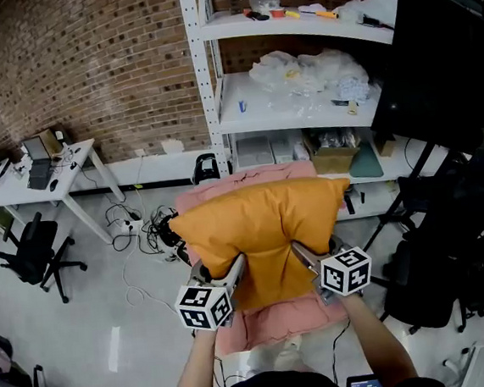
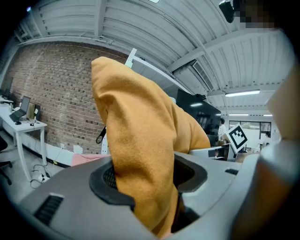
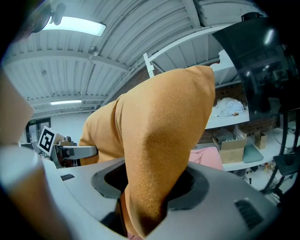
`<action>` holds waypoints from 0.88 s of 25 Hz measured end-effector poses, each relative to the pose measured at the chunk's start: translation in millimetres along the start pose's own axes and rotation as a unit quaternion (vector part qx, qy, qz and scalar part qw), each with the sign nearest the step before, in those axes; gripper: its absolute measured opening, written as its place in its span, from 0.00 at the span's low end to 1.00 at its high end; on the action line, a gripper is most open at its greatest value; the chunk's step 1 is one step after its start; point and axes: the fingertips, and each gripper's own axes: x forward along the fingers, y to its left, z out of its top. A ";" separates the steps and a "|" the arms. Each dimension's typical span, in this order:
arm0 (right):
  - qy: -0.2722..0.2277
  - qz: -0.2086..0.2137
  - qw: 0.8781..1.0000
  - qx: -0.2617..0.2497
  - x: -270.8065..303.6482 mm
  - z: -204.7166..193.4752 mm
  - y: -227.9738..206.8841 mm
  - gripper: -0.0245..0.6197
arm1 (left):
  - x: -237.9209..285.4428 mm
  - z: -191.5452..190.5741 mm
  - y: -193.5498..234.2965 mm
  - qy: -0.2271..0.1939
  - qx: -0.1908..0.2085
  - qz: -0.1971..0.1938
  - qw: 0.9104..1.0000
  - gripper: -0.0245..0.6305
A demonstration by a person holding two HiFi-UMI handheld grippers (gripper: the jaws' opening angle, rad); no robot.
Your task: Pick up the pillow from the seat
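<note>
Nearest the head camera, the left hand-held gripper (image 1: 235, 272) is clamped on the near edge of the plump mustard-orange fabric pillow (image 1: 262, 225). The right hand-held gripper (image 1: 306, 260) is clamped on the same edge, a little apart. In both gripper views I see fabric pinched between the jaws. I note the pillow held over the pink padded seat (image 1: 267, 324), before the white metal shelving (image 1: 216, 106).

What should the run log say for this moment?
phase: pillow gripped | left gripper: shut on pillow near edge | right gripper: shut on pillow near edge | pink seat: beneath pillow
</note>
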 end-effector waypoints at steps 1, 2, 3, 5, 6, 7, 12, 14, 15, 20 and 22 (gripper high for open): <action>-0.002 -0.002 1.000 -0.001 -3.5 -1.5 4.7 0.41 | -5.1 -0.7 -1.0 -0.001 0.002 -0.003 1.000 0.39; -0.004 -0.005 1.000 -0.001 -6.8 -3.2 9.4 0.41 | -10.2 -1.7 -1.9 -0.002 0.003 -0.005 1.000 0.40; -0.006 -0.007 1.000 -0.001 -9.8 -5.0 14.2 0.41 | -15.2 -2.6 -2.4 -0.002 0.004 -0.008 1.000 0.39; -0.008 -0.011 1.000 -0.001 -15.0 -7.9 23.3 0.41 | -24.7 -3.6 -3.0 -0.002 0.005 -0.013 1.000 0.40; -0.009 -0.013 1.000 -0.002 -17.7 -8.9 27.4 0.41 | -29.0 -3.7 -3.5 -0.002 0.006 -0.016 1.000 0.40; -0.011 -0.016 1.000 -0.002 -20.3 -9.6 31.1 0.41 | -32.9 -3.6 -4.2 -0.002 0.007 -0.018 1.000 0.40; -0.018 -0.028 0.999 -0.003 -33.9 -12.3 45.9 0.41 | -48.6 -4.1 -9.6 -0.004 0.010 -0.030 0.999 0.40; -0.020 -0.033 0.999 -0.003 -38.8 -13.7 51.7 0.41 | -54.7 -4.6 -11.2 -0.005 0.012 -0.035 0.999 0.40; -0.021 -0.035 0.999 -0.003 -40.9 -14.3 54.4 0.41 | -57.7 -4.7 -12.1 -0.005 0.013 -0.037 0.999 0.40; -0.024 -0.042 0.999 -0.006 -48.4 -16.2 68.5 0.41 | -73.8 -4.5 -14.7 -0.009 0.015 -0.045 0.999 0.40; -0.025 -0.043 0.999 -0.008 -51.1 -15.4 75.1 0.41 | -80.5 -3.3 -14.7 -0.011 0.015 -0.047 0.999 0.40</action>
